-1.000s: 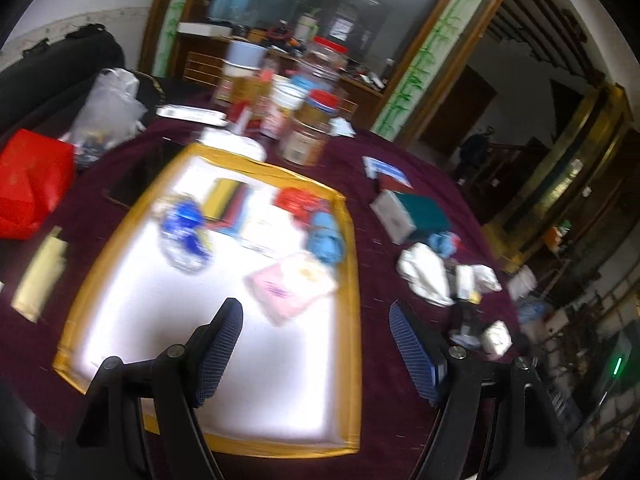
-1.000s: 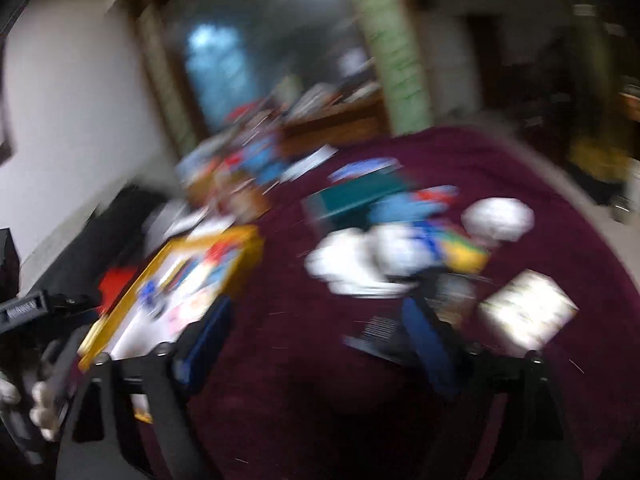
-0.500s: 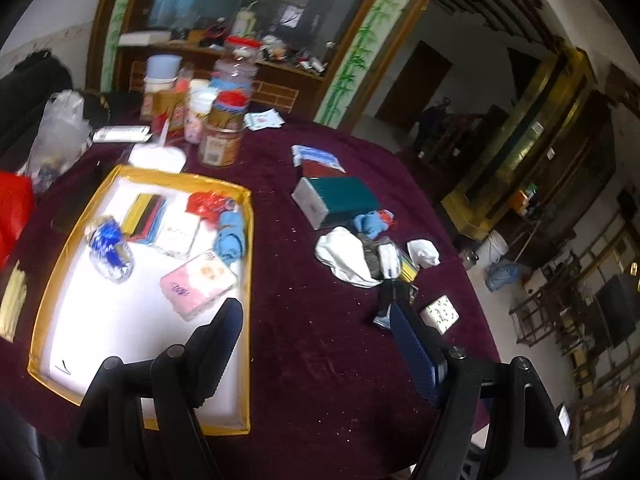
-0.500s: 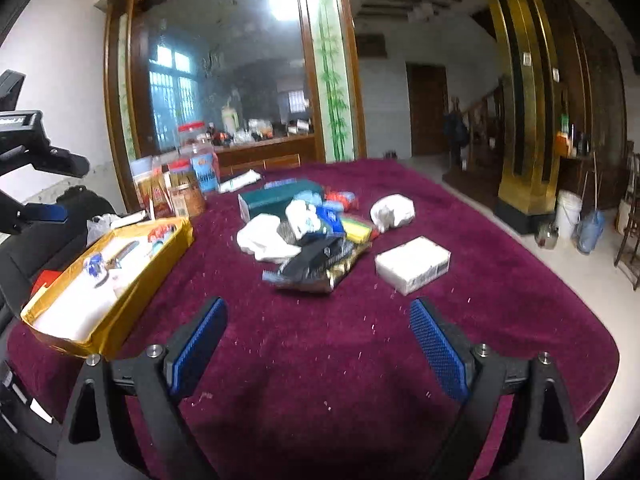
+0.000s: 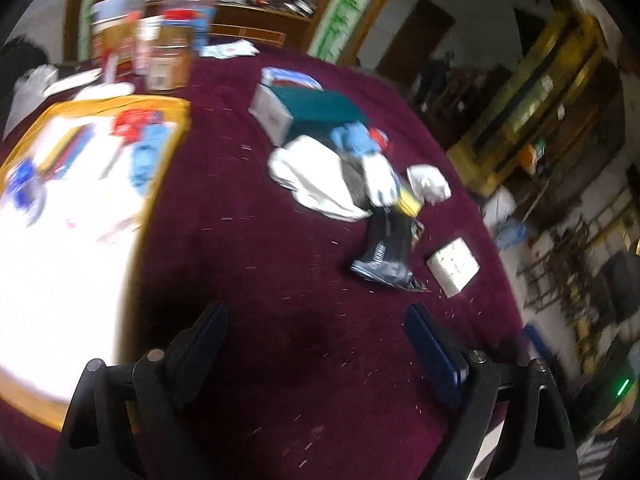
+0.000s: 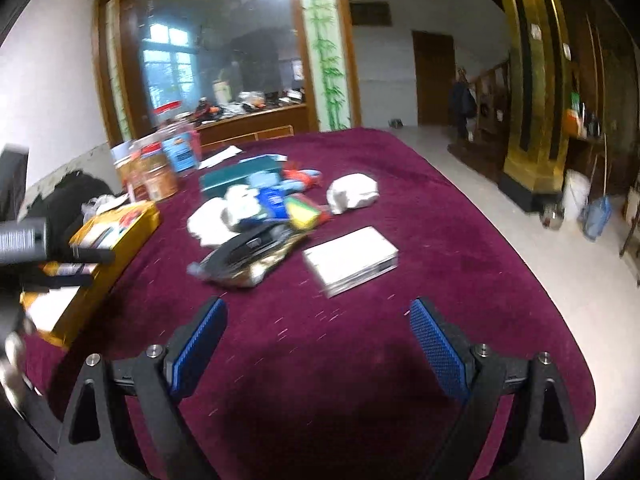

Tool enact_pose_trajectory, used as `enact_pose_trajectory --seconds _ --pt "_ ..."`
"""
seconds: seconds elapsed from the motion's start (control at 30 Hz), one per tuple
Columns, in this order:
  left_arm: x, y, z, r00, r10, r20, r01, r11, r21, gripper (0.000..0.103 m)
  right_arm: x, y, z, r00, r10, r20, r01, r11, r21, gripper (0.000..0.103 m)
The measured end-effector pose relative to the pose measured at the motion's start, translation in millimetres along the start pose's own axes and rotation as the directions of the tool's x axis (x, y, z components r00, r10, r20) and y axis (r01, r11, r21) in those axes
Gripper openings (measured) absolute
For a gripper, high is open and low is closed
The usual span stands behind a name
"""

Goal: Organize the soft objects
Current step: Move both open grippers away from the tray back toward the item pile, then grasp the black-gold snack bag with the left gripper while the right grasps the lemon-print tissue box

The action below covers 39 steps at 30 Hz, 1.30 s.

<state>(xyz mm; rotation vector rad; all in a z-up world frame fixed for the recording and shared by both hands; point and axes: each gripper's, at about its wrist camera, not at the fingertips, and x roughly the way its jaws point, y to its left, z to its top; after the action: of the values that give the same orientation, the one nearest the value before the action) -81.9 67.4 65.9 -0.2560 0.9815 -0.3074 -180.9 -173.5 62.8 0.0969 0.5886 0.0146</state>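
Hovering over the maroon table [image 6: 460, 240], both grippers empty
Left gripper [image 5: 316, 344] has just been opening with nothing between its jaws; right gripper [image 6: 316, 340] gapes wide too. Soft pile [image 6: 256, 212] sits mid-table, white box [image 6: 352, 260] just beside it, yellow tray [image 5: 168, 168] off left

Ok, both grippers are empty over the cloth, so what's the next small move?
Probably ease the left gripper, whose jaws have just been opening with nothing between them, forward to the black pouch, the nearest piece of the pile outside the yellow tray.
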Motion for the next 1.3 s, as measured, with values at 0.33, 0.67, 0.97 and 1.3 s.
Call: enact_pose_trajectory --seconds 0.33,0.67,0.97,1.3 --pt "62.8 -49.8 19.0 0.997 0.056 -0.055 -0.048 0.99 0.13 0.092 89.1 -101.6 65.4 0.998 0.035 -0.043 -0.021 0.959 0.284 0.092" --pt "113.0 -75.1 36.2 0.988 0.112 -0.105 -0.089 0.975 0.203 0.092 108.6 -147.2 54.6 0.993 0.117 -0.034 -0.085 0.867 0.491 0.092" --pt "133.2 -86.9 35.4 0.978 0.198 -0.073 -0.174 0.953 0.249 0.093 114.1 -136.6 59.0 0.991 0.11 -0.073 -0.067 0.898 0.434 0.092" --pt "126.4 -91.1 30.2 0.977 0.211 -0.021 -0.197 0.937 0.287 0.059 117.2 -134.4 60.2 0.991 0.09 -0.096 -0.042 0.907 0.42 0.092"
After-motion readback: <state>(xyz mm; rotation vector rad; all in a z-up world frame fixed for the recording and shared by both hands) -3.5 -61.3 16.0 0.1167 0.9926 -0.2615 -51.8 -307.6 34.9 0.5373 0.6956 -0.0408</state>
